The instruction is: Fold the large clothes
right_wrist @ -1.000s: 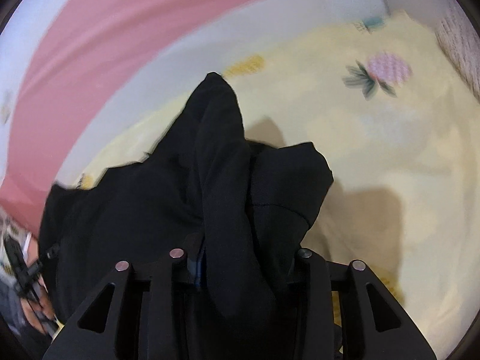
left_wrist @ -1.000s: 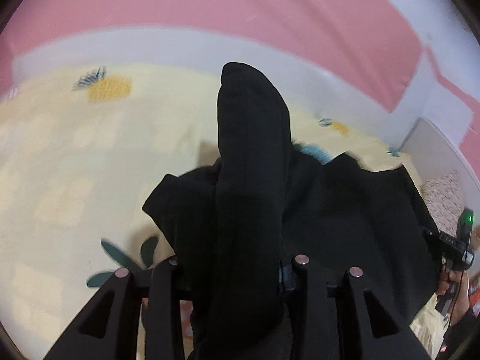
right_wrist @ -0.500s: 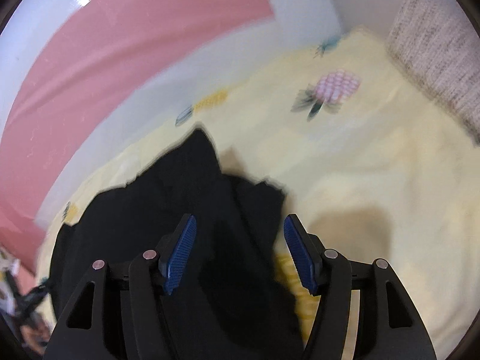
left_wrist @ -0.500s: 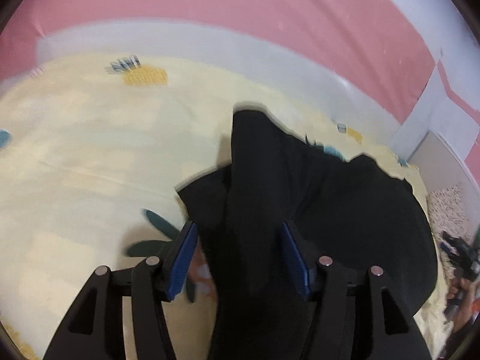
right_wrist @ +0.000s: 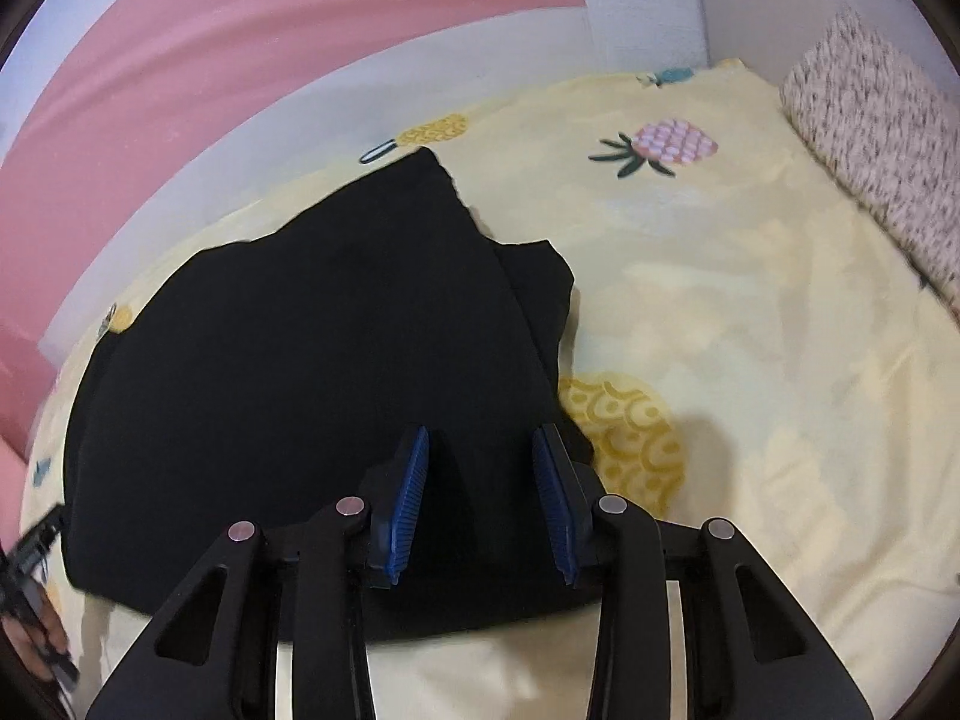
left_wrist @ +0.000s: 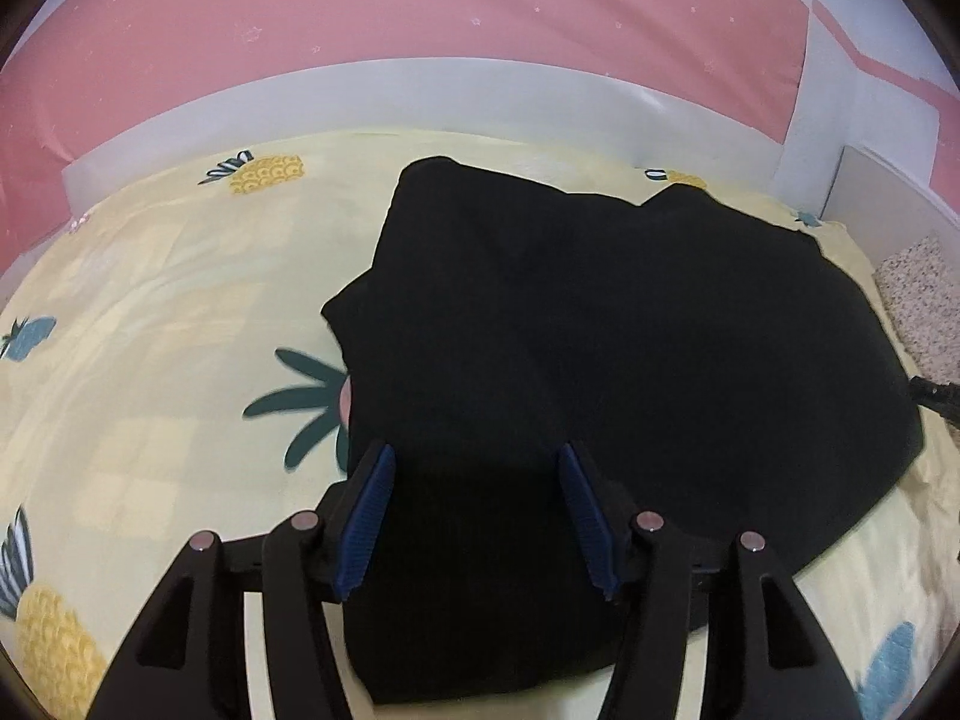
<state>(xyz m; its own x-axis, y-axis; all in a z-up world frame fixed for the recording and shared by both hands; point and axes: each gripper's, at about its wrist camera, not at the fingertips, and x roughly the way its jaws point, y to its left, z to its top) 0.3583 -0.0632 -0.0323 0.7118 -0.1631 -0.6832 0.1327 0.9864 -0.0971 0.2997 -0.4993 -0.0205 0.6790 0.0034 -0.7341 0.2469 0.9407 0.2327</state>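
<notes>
Black garment (left_wrist: 600,330) lying folded on the pineapple-print sheet (left_wrist: 150,300).
Left gripper (left_wrist: 477,516) and right gripper (right_wrist: 480,495) are hovering over its near edge, blue pads (right_wrist: 408,498) spread wide, gripping nothing; a speckled pillow (right_wrist: 870,120) is lying far right.

Two close wrist views, angled down along each hand-held gripper, sharing the black garment (left_wrist: 600,348) on the bed.

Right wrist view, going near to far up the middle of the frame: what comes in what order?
Right claw, open → black garment lying on the sheet → yellow pineapple-print bedsheet → grey bed rail → pink wall.
</notes>
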